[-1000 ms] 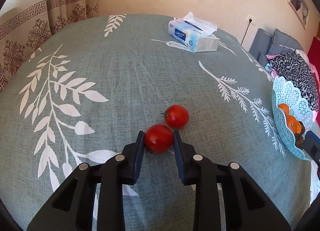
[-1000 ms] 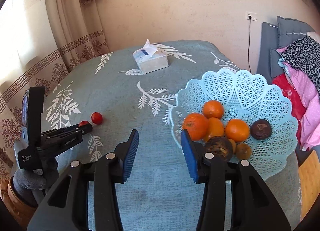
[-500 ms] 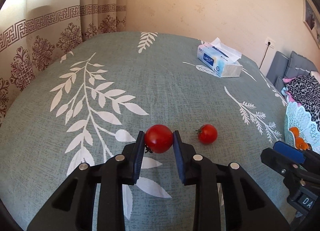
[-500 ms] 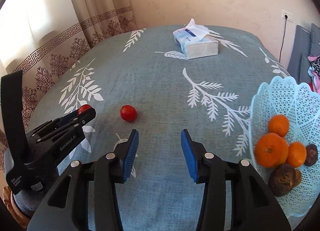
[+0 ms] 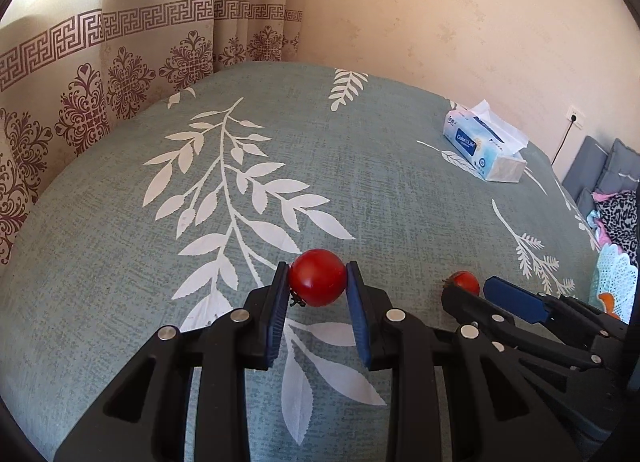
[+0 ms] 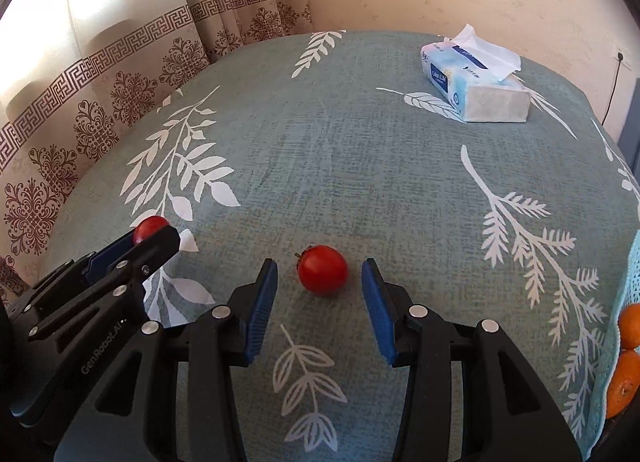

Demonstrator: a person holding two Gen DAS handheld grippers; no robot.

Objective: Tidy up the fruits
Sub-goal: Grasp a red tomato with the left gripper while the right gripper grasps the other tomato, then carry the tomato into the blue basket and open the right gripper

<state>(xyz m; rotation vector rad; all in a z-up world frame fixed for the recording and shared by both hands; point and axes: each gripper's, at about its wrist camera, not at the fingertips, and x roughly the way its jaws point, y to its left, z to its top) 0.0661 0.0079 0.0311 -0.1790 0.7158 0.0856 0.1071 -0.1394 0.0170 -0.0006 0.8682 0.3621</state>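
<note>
My left gripper (image 5: 318,278) is shut on a red tomato (image 5: 317,277) and holds it above the green leaf-print cloth (image 5: 320,165). In the right wrist view this gripper (image 6: 154,236) shows at the left with the tomato (image 6: 148,226) at its tip. A second red tomato (image 6: 322,269) lies on the cloth between the fingers of my open right gripper (image 6: 320,282). It also shows in the left wrist view (image 5: 464,282), beside the right gripper (image 5: 476,294). The light blue lattice fruit basket (image 5: 614,274) with oranges (image 6: 630,326) stands at the right.
A blue tissue box (image 6: 476,81) lies at the far right of the table. Patterned curtains (image 6: 120,77) hang behind the table's left edge. Cushions and clothes (image 5: 616,205) lie beyond the right edge.
My left gripper has carried its tomato to the left and up. My right gripper has swung left from the basket and come up to the second tomato, which now lies between its fingers.
</note>
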